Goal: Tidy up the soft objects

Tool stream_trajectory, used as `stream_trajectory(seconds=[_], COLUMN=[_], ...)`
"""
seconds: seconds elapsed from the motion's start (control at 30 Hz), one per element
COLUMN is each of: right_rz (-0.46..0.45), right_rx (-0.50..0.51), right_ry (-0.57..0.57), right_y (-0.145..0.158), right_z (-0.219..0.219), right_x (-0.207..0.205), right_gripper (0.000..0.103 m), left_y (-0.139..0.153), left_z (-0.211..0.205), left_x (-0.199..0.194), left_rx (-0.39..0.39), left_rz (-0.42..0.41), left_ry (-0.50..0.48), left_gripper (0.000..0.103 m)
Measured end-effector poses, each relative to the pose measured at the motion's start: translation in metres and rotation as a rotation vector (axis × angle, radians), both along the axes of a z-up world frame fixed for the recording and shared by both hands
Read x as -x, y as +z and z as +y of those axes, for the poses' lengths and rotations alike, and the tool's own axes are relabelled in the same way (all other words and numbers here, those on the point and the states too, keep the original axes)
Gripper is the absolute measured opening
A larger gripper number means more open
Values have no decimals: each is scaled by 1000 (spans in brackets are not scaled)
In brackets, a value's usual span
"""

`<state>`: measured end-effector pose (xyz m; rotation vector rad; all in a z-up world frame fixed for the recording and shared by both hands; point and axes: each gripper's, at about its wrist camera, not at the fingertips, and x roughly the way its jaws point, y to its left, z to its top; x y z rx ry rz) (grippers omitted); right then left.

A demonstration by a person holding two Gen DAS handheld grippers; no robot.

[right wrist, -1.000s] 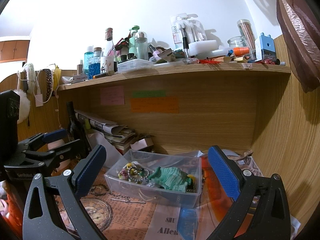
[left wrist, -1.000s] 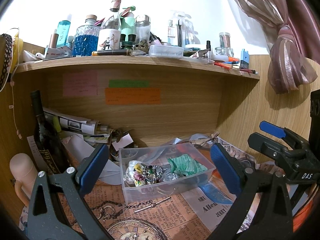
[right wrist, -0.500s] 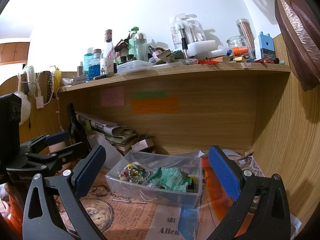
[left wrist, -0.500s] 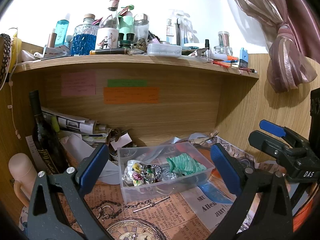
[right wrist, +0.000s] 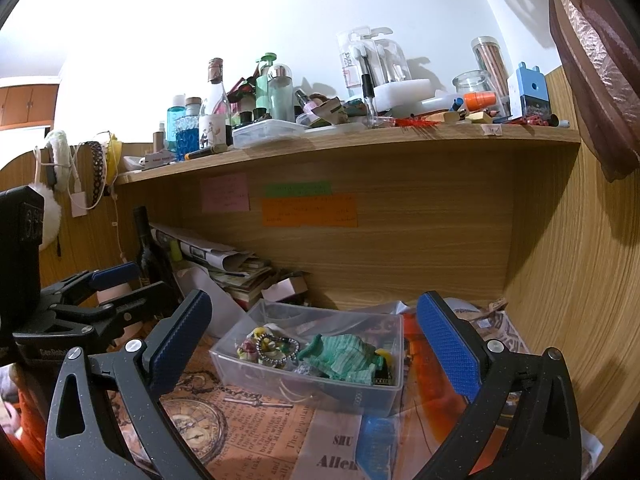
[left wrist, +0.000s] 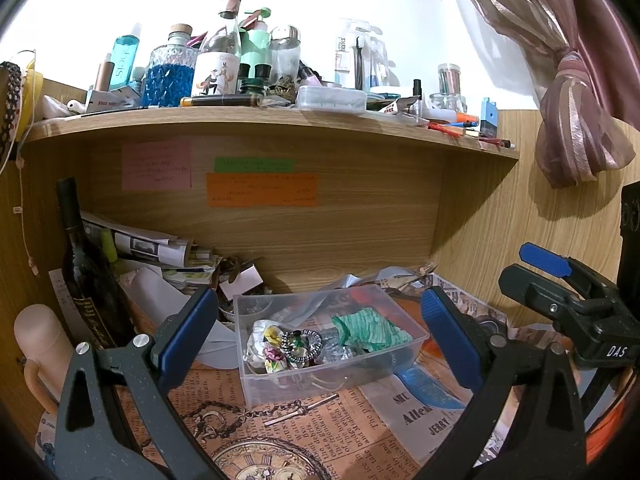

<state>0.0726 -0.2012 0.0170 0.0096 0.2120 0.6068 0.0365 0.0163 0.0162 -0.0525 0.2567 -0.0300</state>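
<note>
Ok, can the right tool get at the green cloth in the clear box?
Probably yes: the right tool is open, the clear box has no lid, and the green cloth lies on top, uncovered.

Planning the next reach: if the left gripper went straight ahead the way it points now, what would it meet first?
Most likely the clear plastic bin: it sits centred between the open left gripper fingers, its near wall closest. The green striped cloth lies inside, further back. Depth is hard to judge through the fisheye.

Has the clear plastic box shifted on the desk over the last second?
No. The clear plastic box keeps its place against the pocket-watch print on the paper; the slight drift against the orange note is camera motion.
</note>
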Motion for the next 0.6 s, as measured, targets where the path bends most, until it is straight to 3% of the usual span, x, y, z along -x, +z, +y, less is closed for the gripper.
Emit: stream_trajectory(seconds=[0.6], right_rz=[20], right_rx=[11], right_ry=[1], right_y=[-4], right_z=[7], right_x=[-4], right_gripper=[103], left_y=[-3], left_z=[5], left_x=[-5], left_rx=[11], left_rz=[21], left_ry=[-9], left_gripper=[103])
